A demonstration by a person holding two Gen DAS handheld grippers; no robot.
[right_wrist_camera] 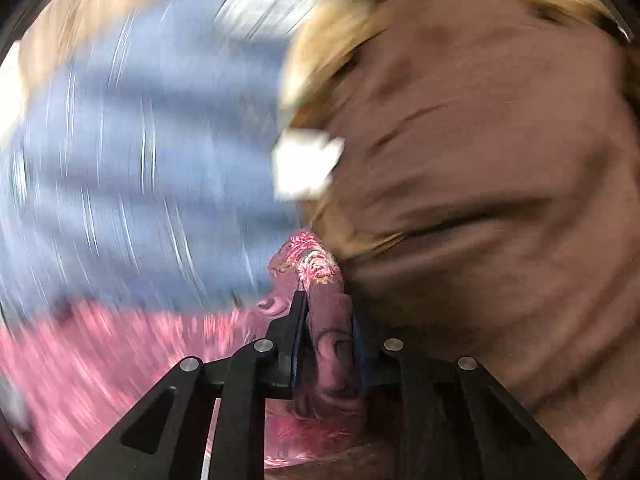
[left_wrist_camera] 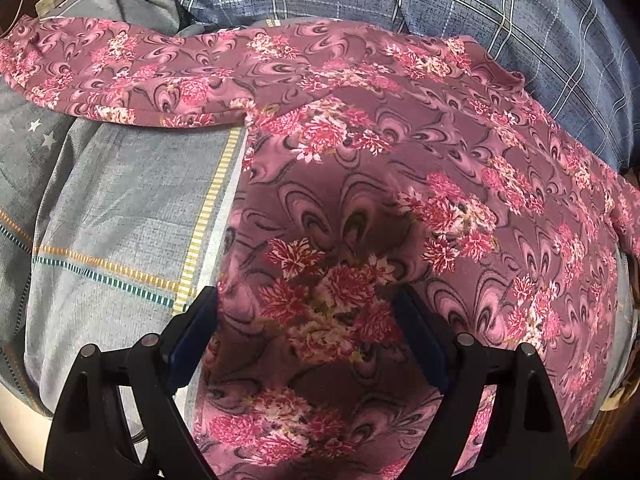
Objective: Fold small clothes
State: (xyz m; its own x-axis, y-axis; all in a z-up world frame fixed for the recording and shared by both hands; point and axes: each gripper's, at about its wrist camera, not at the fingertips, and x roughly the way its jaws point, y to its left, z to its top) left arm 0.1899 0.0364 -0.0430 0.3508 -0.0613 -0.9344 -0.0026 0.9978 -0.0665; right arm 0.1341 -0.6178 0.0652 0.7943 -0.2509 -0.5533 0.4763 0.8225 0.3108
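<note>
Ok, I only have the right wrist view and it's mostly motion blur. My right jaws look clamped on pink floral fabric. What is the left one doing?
Observer: The left gripper is open, its jaws spread over the floral shirt, holding nothing.
Operator: Is the shirt laid out or bunched?
Observer: Mostly spread flat on a grey striped bedsheet, with one sleeve stretched out to the left in the left wrist view.
Operator: Anything behind the shirt?
Observer: Blue plaid bedding lies along its far edge.
Operator: Is the right gripper visible from there?
Observer: No, it's out of that frame.
</note>
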